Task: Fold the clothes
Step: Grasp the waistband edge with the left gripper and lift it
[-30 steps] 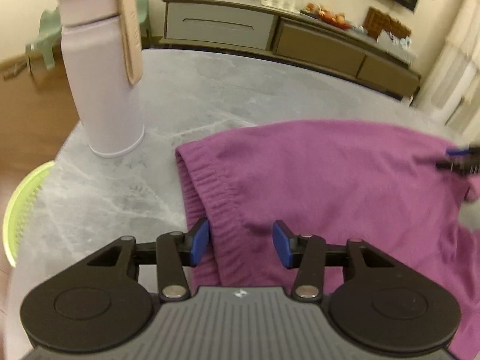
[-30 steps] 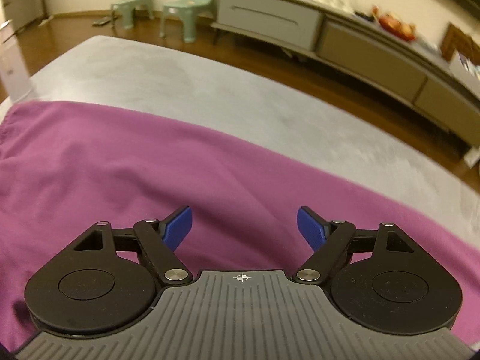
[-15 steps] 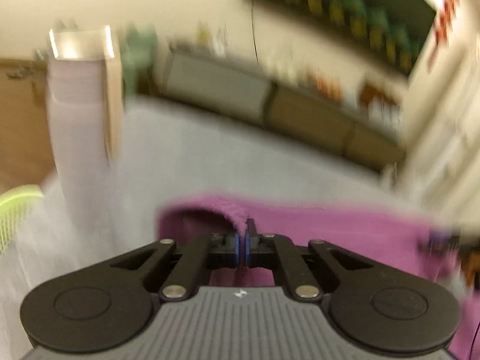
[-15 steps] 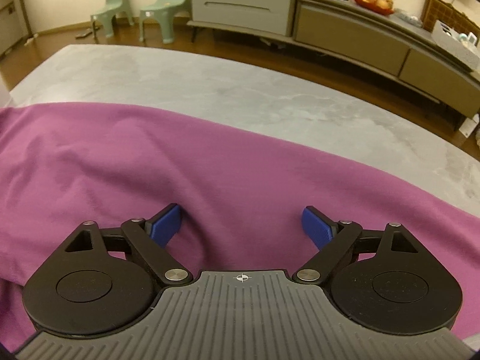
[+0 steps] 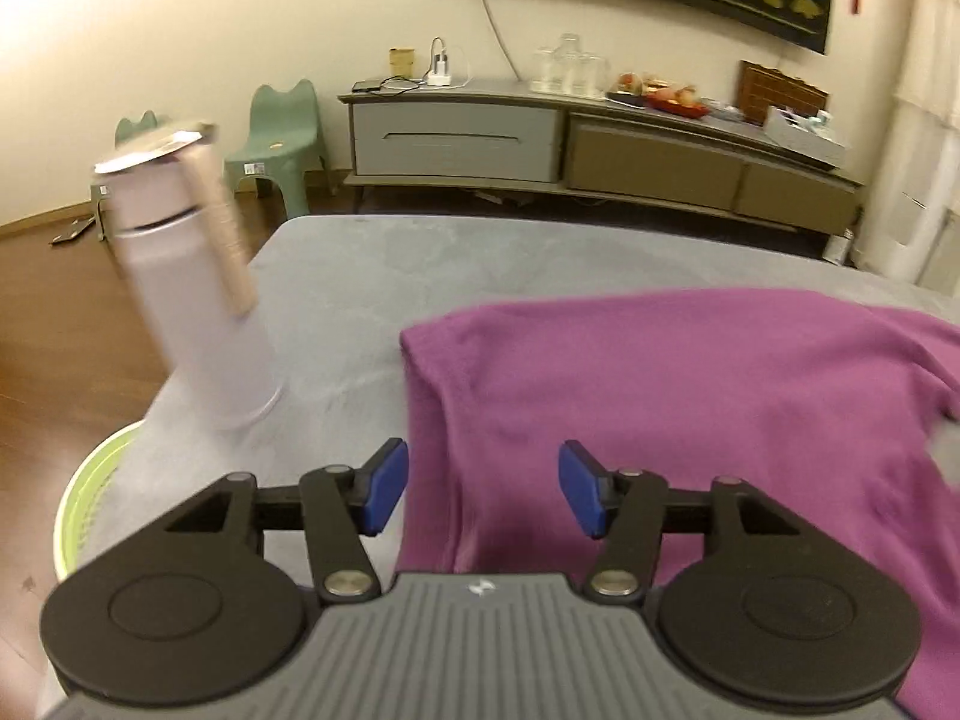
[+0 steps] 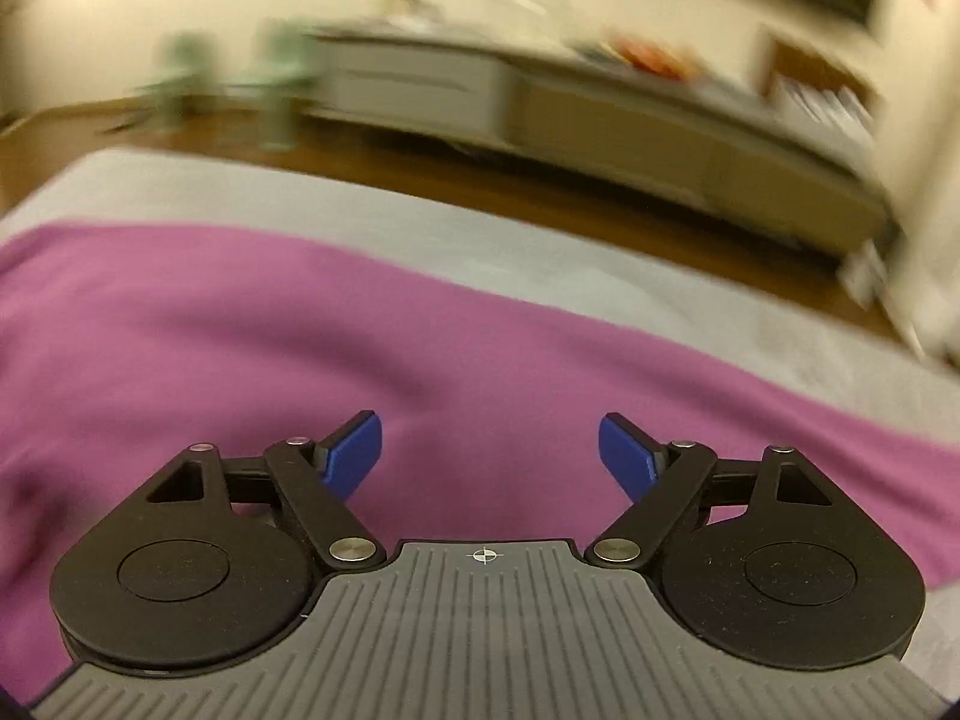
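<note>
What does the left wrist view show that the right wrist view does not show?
Only the left wrist view shows the pale bottle standing on the table beside the garment's edge, the green basket below the table's corner, and the open left tool. Only the right wrist view shows the open right tool; its background is blurred. Both show the purple garment lying on the grey table, the sideboard and green chairs.
</note>
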Motion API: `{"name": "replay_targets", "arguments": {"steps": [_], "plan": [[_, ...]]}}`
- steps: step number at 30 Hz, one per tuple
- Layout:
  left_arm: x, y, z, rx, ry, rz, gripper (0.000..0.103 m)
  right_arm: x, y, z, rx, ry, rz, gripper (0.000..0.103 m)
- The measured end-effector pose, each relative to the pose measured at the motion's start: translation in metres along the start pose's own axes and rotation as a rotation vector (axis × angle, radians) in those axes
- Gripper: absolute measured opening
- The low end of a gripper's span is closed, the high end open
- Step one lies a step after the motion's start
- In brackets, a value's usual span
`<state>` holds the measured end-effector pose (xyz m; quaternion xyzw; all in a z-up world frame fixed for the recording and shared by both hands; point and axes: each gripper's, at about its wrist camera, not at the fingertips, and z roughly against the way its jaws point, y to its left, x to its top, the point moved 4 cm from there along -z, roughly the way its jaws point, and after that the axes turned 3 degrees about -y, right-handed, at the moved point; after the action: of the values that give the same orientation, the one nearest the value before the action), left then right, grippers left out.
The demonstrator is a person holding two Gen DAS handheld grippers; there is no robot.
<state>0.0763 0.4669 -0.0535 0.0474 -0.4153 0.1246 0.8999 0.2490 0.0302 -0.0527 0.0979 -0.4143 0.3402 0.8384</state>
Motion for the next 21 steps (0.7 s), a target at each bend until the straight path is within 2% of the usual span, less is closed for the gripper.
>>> {"name": "replay_targets", "arguments": {"steps": [3,6,7,10,11,13,14,15,16,17,20,21], "plan": [[-0.031,0.011,0.042,-0.014,0.024,0.073,0.057,-0.025,0.097,0.056,0.266,-0.032,0.173,0.084],[-0.061,0.022,0.077,-0.052,0.056,0.194,0.06,-0.06,0.183,0.085,0.463,-0.013,0.324,0.082],[-0.072,0.024,0.085,-0.07,0.068,0.246,0.061,-0.07,0.205,0.089,0.496,-0.005,0.374,0.081],[-0.085,0.027,0.083,-0.125,0.1,0.335,0.063,-0.089,0.239,0.082,0.467,0.015,0.481,0.069],[-0.083,0.027,0.075,-0.126,0.107,0.349,0.064,-0.09,0.24,0.077,0.454,0.021,0.477,0.061],[-0.079,0.024,0.057,-0.127,0.121,0.358,0.066,-0.089,0.238,0.07,0.437,0.035,0.445,0.054],[-0.086,0.023,0.055,-0.11,0.13,0.359,0.063,-0.087,0.235,0.067,0.433,0.045,0.416,0.042],[-0.086,0.023,0.052,-0.08,0.125,0.348,0.031,-0.084,0.231,0.065,0.429,0.055,0.388,0.016],[-0.087,0.022,0.049,-0.05,0.12,0.337,0.008,-0.084,0.229,0.067,0.434,0.059,0.369,0.004],[-0.087,0.022,0.048,-0.024,0.11,0.33,0.006,-0.084,0.226,0.07,0.441,0.062,0.352,0.003],[-0.074,0.045,0.092,-0.065,-0.052,0.41,0.006,-0.085,0.22,0.081,0.462,0.071,0.3,0.002],[-0.074,0.052,0.103,-0.062,-0.07,0.419,0.006,-0.086,0.217,0.084,0.469,0.074,0.283,0.001]]}}
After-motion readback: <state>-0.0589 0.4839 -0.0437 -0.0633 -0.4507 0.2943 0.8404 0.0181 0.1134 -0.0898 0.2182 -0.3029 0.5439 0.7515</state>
